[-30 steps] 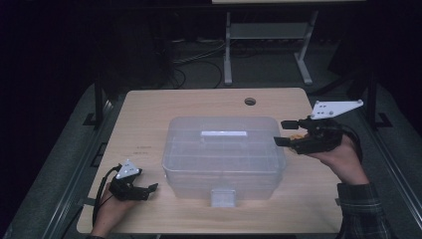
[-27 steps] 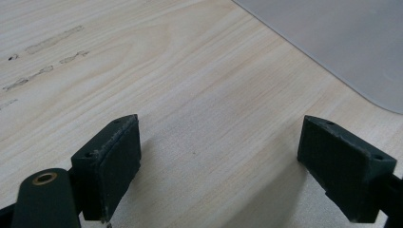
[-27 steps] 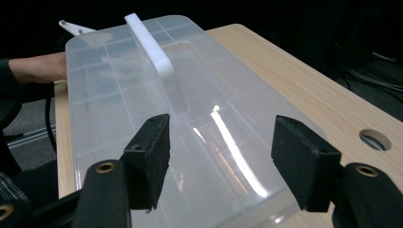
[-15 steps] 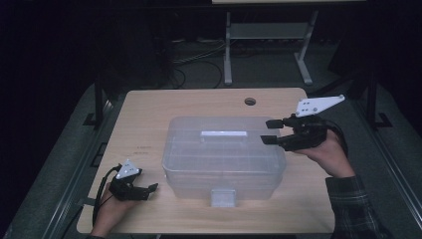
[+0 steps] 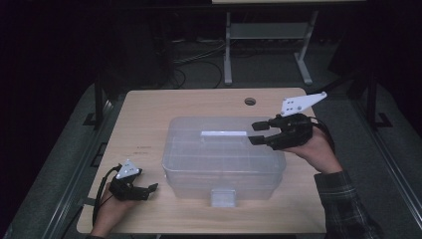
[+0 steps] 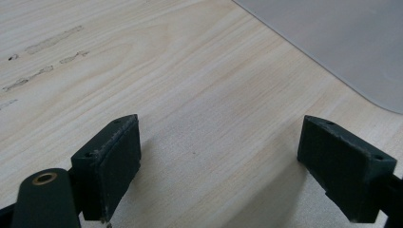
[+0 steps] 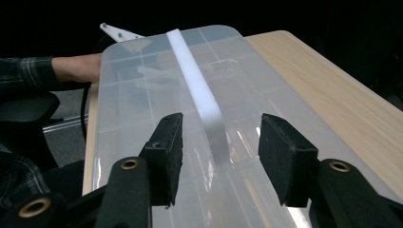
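Observation:
A clear plastic lidded box point(image 5: 224, 157) sits in the middle of the wooden table point(image 5: 164, 107), with a white handle point(image 5: 224, 133) on its lid and a latch point(image 5: 223, 196) at the front. My right gripper point(image 5: 257, 133) hovers open over the box's right end, jaws pointing left toward the handle. In the right gripper view the handle point(image 7: 197, 92) runs away between the two jaws of the gripper point(image 7: 218, 156). My left gripper point(image 5: 150, 189) rests open on the table at the front left, apart from the box; in its view the gripper point(image 6: 221, 166) frames bare wood, the box corner point(image 6: 342, 42) beyond.
A round cable hole point(image 5: 250, 101) lies near the table's far edge. Behind the table stand a metal stand point(image 5: 266, 47) and floor cables point(image 5: 199, 59) in the dark. Bare wood surrounds the box on the left and far sides.
My right gripper has moved left and away from me, from beside the box's right edge to over its lid near the handle. The left gripper has stayed still.

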